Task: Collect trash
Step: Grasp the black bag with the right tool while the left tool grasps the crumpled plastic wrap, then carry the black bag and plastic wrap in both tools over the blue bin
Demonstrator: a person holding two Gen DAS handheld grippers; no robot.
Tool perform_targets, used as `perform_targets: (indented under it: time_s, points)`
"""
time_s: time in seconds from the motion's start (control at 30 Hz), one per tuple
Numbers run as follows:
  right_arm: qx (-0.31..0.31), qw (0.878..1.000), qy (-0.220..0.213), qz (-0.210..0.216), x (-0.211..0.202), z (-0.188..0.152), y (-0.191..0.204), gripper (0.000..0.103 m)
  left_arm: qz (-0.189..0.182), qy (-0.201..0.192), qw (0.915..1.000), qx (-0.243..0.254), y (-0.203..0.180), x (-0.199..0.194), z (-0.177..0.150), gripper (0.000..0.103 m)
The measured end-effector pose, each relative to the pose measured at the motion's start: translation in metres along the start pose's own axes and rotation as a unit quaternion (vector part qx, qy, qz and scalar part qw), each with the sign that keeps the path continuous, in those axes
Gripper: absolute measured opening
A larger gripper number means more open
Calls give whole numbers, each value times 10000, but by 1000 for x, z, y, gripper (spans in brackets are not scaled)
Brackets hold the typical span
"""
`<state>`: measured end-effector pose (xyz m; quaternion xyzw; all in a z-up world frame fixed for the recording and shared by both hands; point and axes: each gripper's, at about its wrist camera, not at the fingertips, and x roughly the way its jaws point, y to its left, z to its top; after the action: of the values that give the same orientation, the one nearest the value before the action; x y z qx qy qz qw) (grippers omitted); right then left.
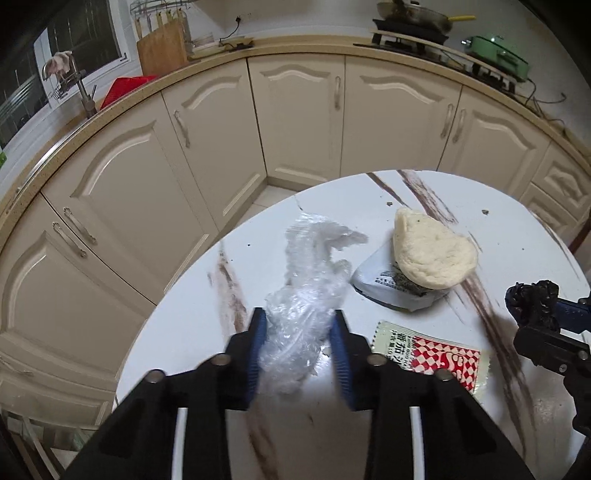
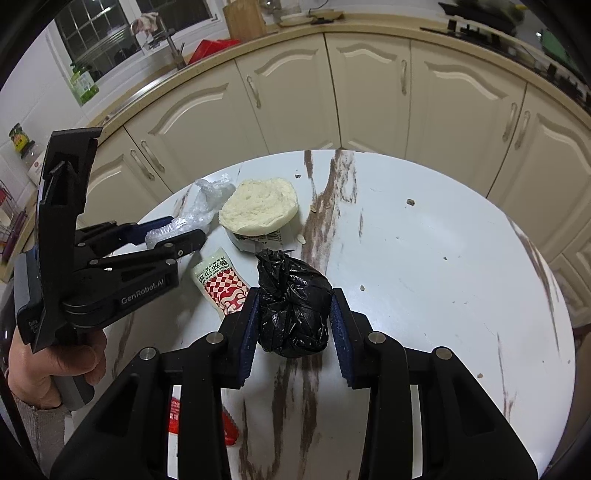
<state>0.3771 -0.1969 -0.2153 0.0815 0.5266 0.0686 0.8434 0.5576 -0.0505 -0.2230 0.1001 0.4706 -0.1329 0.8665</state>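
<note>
My left gripper [image 1: 298, 325] is shut on a crumpled clear plastic wrap [image 1: 306, 291] over the round marble table [image 1: 369, 424]; it also shows in the right wrist view [image 2: 173, 230] with the wrap [image 2: 199, 206]. My right gripper [image 2: 293, 306] is shut on a balled black plastic bag [image 2: 293, 306], seen at the right edge of the left wrist view [image 1: 535, 299]. A half bun [image 1: 432, 251] lies on a grey printed wrapper [image 1: 384, 284]. A red-and-white sauce packet [image 1: 432, 354] lies flat beside my left fingers; it shows in the right wrist view [image 2: 219, 282].
Crumbs [image 2: 410, 202] are scattered on the table. A red packet [image 2: 175, 413] lies under my right gripper. Cream kitchen cabinets [image 1: 295, 118] curve behind the table, with a sink tap [image 1: 79, 85], cutting board [image 1: 162, 48] and stove [image 1: 410, 33] on the counter.
</note>
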Motion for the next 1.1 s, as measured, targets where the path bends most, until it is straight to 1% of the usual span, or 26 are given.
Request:
perform_targets:
  time_s: [0.07,0.13,0.23,0.33,0.37,0.5,0.6,0.63,0.8,0.87,1.0,1.1]
  points:
    - [18,10000,-15,31,-4,-2,-2,34,-36,-35,10000,-46,1,0,0,23]
    - [48,10000,-42,66,-9,-5,-5,34,-150,-96,9997,-158,3,-5,-1,22]
    - [89,9998,-78,139,-18,-10,-8,34,-135,-228,9993,-253,6,-20,-6,22]
    - [182,9994,-133,261,-31,-18,-16,34,-165,-373,9986,-334,7,-43,-17,22]
    - [211,9992,-150,294,-35,-20,-18,34,-151,-407,9984,-351,8,-52,-26,22]
    - [312,9984,-253,400,-54,-33,-26,34,-52,-607,9975,-353,-8,-89,-49,22]
    - [328,9979,-348,442,-70,-43,-30,34,-61,-781,9961,-398,-24,-119,-69,22]
    - [341,9976,-387,472,-76,-47,-32,34,-70,-825,9957,-405,-37,-133,-75,23]
    - [408,9955,-630,582,-112,-72,-45,34,-110,-1146,9926,-375,-79,-189,-112,23]
    - [458,9942,-749,629,-128,-84,-52,34,-182,-1276,9911,-332,-98,-211,-128,23]
    - [574,9914,-983,649,-163,-108,-73,34,-472,-1481,9877,-141,-147,-251,-157,23]
    - [688,9891,-1139,631,-187,-126,-94,34,-686,-1549,9855,35,-177,-270,-174,23]
